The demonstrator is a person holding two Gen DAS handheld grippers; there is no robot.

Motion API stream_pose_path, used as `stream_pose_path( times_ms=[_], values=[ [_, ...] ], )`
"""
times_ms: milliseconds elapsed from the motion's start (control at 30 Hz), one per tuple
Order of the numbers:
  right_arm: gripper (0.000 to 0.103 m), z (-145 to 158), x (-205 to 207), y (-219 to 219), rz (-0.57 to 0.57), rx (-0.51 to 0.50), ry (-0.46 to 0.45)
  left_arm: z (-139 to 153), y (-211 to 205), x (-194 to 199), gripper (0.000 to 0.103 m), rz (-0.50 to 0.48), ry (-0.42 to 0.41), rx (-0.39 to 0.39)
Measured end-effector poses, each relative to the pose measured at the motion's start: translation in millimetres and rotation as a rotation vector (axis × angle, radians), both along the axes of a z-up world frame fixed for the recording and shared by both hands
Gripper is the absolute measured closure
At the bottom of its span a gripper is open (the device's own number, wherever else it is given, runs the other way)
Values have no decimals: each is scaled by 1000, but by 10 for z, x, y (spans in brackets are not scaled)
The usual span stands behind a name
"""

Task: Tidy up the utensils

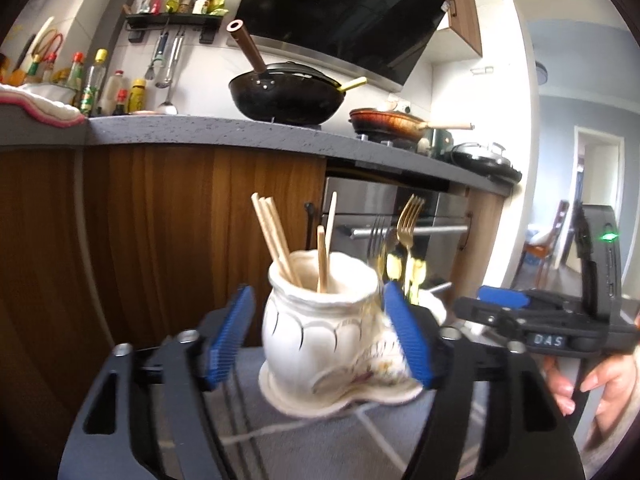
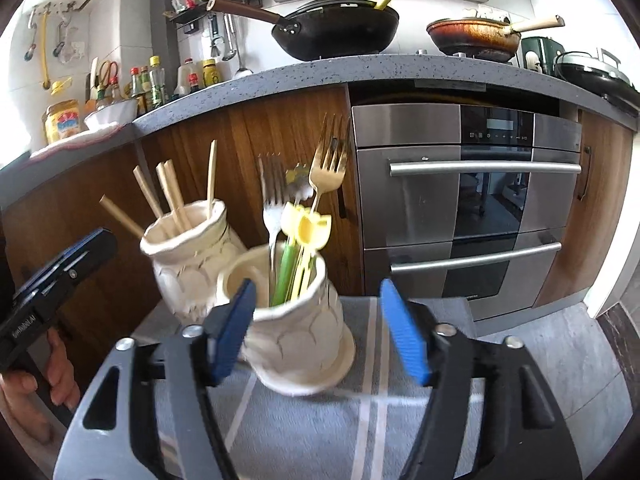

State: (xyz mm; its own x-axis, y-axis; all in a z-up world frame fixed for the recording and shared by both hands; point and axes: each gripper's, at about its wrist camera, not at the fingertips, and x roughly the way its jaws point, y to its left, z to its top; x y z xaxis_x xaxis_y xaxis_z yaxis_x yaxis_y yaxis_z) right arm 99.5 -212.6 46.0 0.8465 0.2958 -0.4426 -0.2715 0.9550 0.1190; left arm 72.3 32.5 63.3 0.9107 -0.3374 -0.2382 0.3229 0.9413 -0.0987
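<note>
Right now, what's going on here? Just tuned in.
A person holds a gripper in each hand over a grey striped mat. Both are open. The left gripper straddles the white ceramic pot holding chopsticks; its right pad looks to be touching the pot, the left apart. The right gripper frames the second pot, which holds forks and yellow-topped utensils. Neither pot is clamped.
</note>
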Motion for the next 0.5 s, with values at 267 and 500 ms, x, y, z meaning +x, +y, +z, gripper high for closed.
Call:
stream_pose_path(
  times_ms=[267, 500],
  values=[
    [6, -207, -338, -22, -4, -47, -65, -197, -126, -362, 11, 56, -4, 140],
    [6, -211, -577, -54, -29, -45, -171, -333, -31, -509, 8, 110, -5, 141]
  ],
)
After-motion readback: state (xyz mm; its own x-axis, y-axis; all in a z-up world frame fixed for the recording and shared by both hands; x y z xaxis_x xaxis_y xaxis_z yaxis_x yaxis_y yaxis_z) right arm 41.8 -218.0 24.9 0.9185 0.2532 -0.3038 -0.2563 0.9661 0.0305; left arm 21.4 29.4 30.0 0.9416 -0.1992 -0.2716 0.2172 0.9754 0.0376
